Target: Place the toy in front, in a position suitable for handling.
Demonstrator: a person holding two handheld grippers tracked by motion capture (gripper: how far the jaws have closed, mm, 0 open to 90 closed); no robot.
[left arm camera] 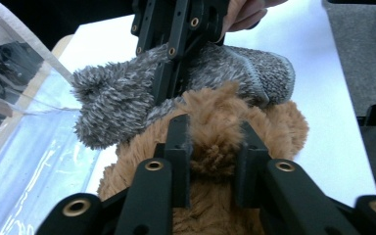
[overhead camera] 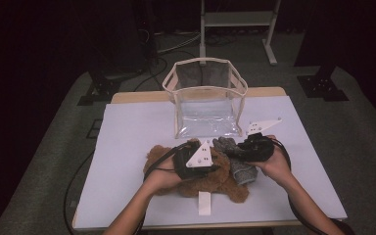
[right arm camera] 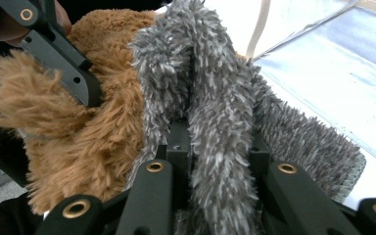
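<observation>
a: brown plush bear [overhead camera: 210, 178] lying near the front middle of the white table [overhead camera: 127, 132], with a grey fuzzy sock [overhead camera: 235, 156] draped over its right side, touching it.

b: left gripper [overhead camera: 192, 161] clamped on a tuft of the bear's brown fur, seen up close in the left gripper view [left arm camera: 214, 142], both jaws pressed into the pile. right gripper [overhead camera: 248, 147] pinched on a fold of the sock, grey fluff bulging up between its jaws in the right gripper view [right arm camera: 220, 147].

a: and containers?

b: clear plastic bag [overhead camera: 206, 98] with beige trim, standing upright and open at the top, just behind the bear and sock. looks bare inside, though glare on the clear walls makes that hard to say for sure.

a: small white strip [overhead camera: 204, 201] flat on the table in front of the bear, touching or just under its lower edge.

b: grey carpet [overhead camera: 44, 156] around the table, black cables [overhead camera: 152, 73] trailing over it at the back, the legs of a pale metal stand [overhead camera: 235, 29] behind, dark room beyond.

a: hidden parts?

b: bear's face and middle covered by the left hand [overhead camera: 164, 177] and gripper; sock's toe end tucked under the right hand [overhead camera: 274, 164]. forearms cut off at the bottom edge of the high view.
</observation>
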